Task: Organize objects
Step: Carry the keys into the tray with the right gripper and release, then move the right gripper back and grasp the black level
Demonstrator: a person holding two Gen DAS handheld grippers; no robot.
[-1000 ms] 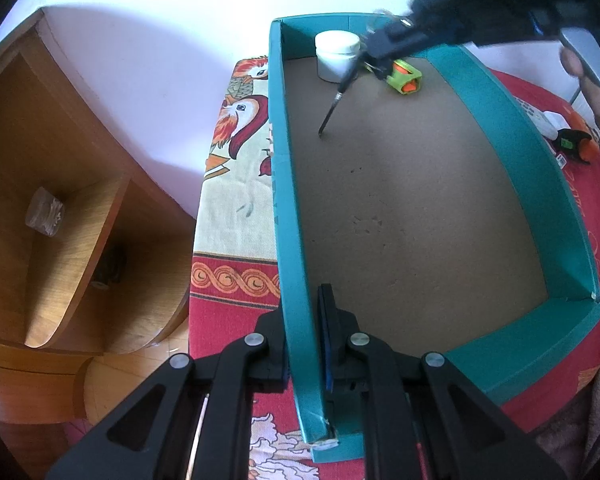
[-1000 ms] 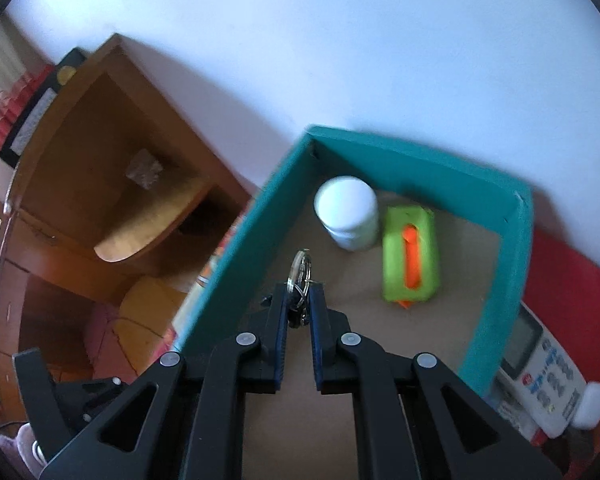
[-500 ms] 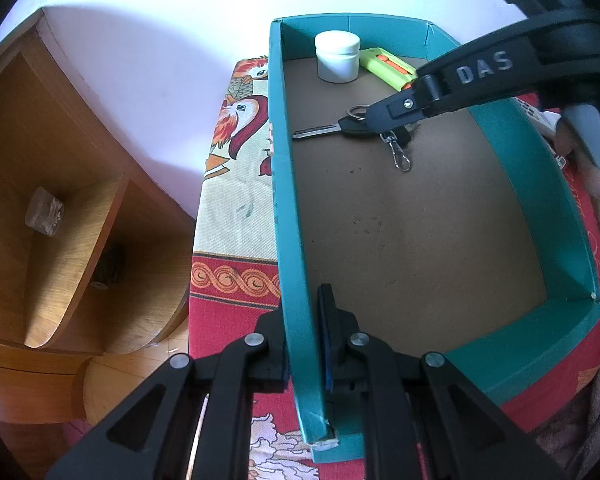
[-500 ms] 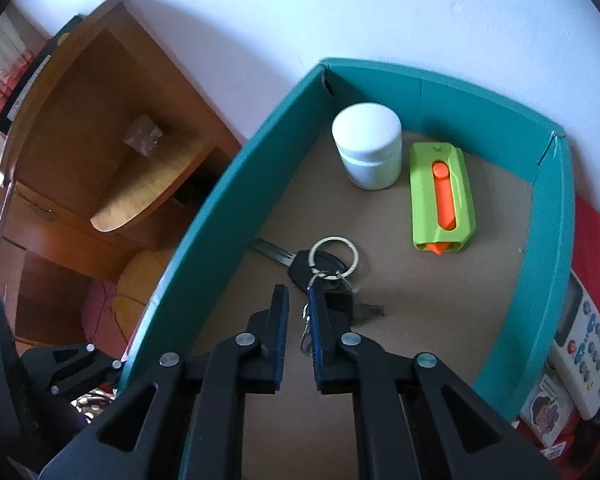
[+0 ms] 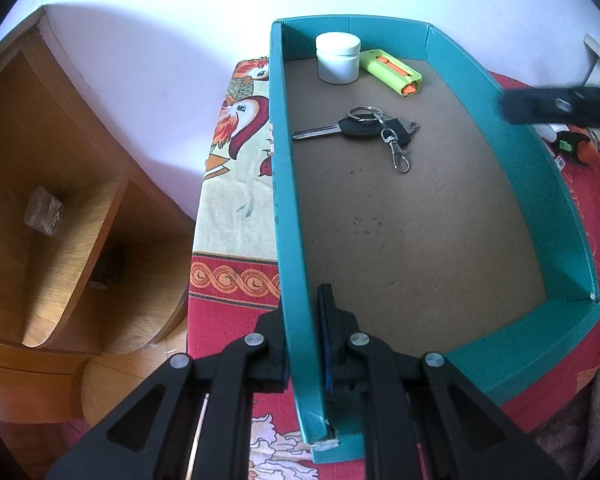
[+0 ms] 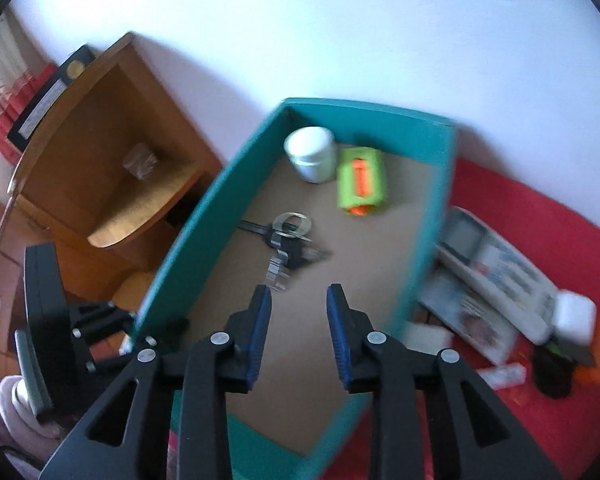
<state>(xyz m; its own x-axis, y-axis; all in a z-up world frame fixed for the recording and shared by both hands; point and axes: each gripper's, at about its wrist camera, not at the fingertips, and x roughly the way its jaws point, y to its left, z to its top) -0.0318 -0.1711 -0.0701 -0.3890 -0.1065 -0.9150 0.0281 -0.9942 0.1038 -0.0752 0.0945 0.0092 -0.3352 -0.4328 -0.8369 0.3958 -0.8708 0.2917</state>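
Left wrist: left gripper [image 5: 306, 344] clamped on the teal box [image 5: 572, 320] near-left wall; inside, one white jar [image 5: 337, 58], one green box cutter [image 5: 392, 71], one key bunch [image 5: 364, 127] (three items, far end).

Right wrist: right gripper [image 6: 298, 334] empty, jaws opening; keys look delivered, so next comes grabbing another item from the red cloth [image 6: 540, 232] on the right, maybe the calculator [image 6: 500, 272].

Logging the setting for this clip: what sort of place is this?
Probably a room in a home: a patterned red cloth covers the surface under a teal box, a curved wooden corner shelf stands beside it, and household clutter lies around.

Teal box [image 5: 540, 184], white jar [image 5: 337, 58], lime-and-orange cutter [image 5: 392, 71], red bird-patterned cloth [image 5: 236, 208].
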